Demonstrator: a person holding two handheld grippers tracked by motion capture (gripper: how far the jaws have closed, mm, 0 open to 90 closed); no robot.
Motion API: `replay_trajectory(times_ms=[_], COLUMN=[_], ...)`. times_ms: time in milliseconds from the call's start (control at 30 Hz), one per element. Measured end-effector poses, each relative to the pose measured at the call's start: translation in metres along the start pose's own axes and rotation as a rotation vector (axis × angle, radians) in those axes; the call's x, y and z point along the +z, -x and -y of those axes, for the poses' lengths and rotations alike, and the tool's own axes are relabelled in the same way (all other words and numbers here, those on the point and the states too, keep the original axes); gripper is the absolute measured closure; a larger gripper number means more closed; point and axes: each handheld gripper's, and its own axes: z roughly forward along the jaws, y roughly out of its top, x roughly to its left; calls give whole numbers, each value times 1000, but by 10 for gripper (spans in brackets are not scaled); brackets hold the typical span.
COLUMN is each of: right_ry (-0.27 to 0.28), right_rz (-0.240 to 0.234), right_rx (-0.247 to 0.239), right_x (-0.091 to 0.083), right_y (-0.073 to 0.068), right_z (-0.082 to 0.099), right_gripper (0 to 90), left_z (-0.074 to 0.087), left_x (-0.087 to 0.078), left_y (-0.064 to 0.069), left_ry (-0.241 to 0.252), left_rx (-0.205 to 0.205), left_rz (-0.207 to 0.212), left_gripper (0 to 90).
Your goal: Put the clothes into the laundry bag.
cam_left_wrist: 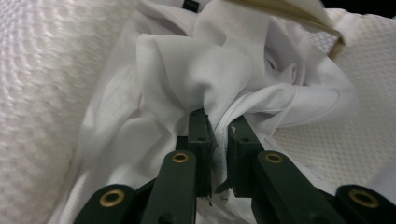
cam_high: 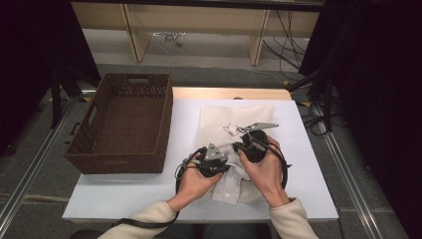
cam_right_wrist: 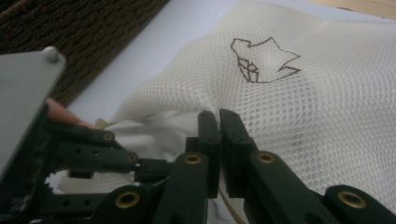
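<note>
A cream mesh bag [cam_high: 234,117] with a brown outline logo [cam_right_wrist: 261,60] lies on the white table [cam_high: 308,189]. A white garment [cam_high: 226,186] spills from its near opening. My left gripper [cam_high: 221,167] is at that opening, and in the left gripper view it [cam_left_wrist: 218,122] is shut on a bunched fold of the garment [cam_left_wrist: 187,70], with the mesh [cam_left_wrist: 42,84] rising on the left. My right gripper [cam_high: 244,147] is just right of it. In the right gripper view its jaws [cam_right_wrist: 218,116] pinch the rim of the mesh bag [cam_right_wrist: 303,107] above the garment [cam_right_wrist: 163,128].
A dark brown wicker basket [cam_high: 124,124] stands on the table's left side, close to the bag, and also appears in the right gripper view [cam_right_wrist: 70,37]. Bare white tabletop lies to the right of the bag and along the front edge. Cables lie on the floor beyond.
</note>
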Motion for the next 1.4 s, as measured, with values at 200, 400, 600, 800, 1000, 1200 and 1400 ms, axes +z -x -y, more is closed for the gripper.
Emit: replay_trajectory(times_ms=[200, 400, 600, 800, 1000, 1200, 1400], right_ry=[-2, -7, -11, -10, -16, -22, -11], right_rz=[-7, -6, -7, -11, -7, -6, 0], right_rx=[5, -2, 9, 1, 5, 15, 5], right_x=[4, 4, 4, 4, 5, 5, 6], right_y=[2, 5, 4, 5, 4, 4, 4], right_z=[1, 1, 1, 0, 1, 1, 1], right_gripper=[890, 890, 889, 889, 889, 889, 888], left_z=[7, 6, 4, 15, 26, 35, 33], left_x=[20, 11, -15, -35, -21, -2, 2], left_y=[-10, -5, 6, 16, 23, 24, 23], left_ry=[-36, -18, 14, -30, -110, -159, -160], left_rx=[3, 57, 97, 154, 205, 235, 202], left_rz=[-41, -42, -6, 47, 62, 40, 64], left_gripper=[794, 635, 445, 378, 302, 332, 488])
